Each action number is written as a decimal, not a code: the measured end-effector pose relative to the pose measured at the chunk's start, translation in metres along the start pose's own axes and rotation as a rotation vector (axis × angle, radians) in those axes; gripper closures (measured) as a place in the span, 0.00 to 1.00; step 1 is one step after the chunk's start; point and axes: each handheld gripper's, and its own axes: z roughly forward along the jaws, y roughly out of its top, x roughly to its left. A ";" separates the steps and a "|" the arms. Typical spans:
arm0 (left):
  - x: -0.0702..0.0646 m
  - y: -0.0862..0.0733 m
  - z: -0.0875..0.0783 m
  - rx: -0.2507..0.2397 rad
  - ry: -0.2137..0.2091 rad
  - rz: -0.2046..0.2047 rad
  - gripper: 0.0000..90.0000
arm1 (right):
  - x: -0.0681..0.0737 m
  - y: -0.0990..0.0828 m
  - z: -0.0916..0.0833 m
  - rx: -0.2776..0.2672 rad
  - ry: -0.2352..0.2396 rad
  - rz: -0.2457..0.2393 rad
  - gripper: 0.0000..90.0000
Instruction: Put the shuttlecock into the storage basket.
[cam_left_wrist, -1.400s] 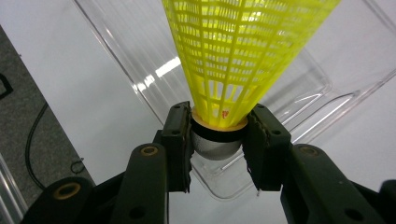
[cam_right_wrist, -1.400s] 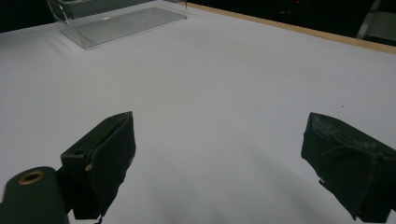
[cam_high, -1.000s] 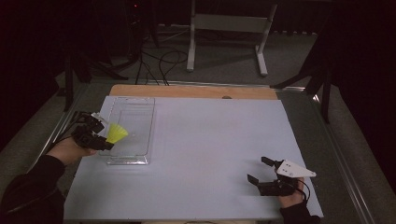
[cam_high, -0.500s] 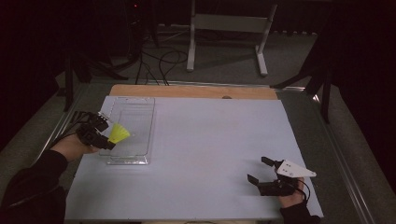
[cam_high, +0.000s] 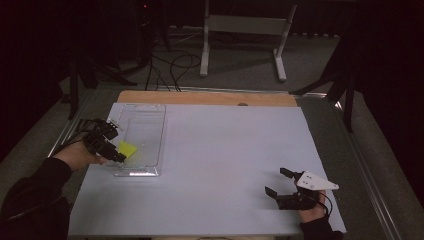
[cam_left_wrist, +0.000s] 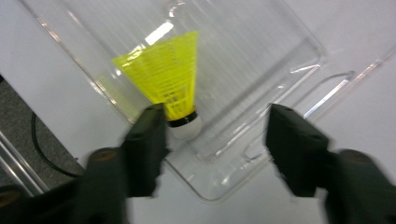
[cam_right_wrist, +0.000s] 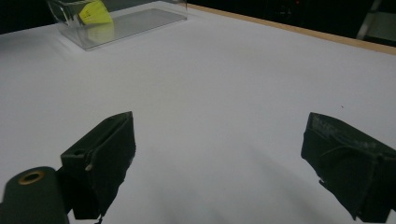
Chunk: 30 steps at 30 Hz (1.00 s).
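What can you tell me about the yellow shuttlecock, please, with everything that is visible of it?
The shuttlecock has a bright yellow ribbed skirt that looks like plastic, a black band and a rounded white tip. It lies inside the clear plastic tray, near its left wall, tip toward the left tool. That tool's jaws have just been opening; one jaw stands right beside the tip, the other well apart.

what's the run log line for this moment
left gripper: just opened, releasing shuttlecock | shuttlecock: in clear tray | right gripper: open, idle
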 end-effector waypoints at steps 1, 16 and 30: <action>-0.001 0.000 0.000 0.003 -0.003 0.006 0.35 | 0.000 0.000 0.000 0.000 0.001 0.001 0.11; -0.014 0.006 -0.007 -0.056 -0.049 0.048 0.00 | 0.000 0.000 0.000 -0.003 -0.002 -0.001 0.11; -0.040 0.025 -0.008 -0.162 -0.017 0.108 0.00 | -0.001 0.000 -0.001 -0.002 -0.003 0.001 0.11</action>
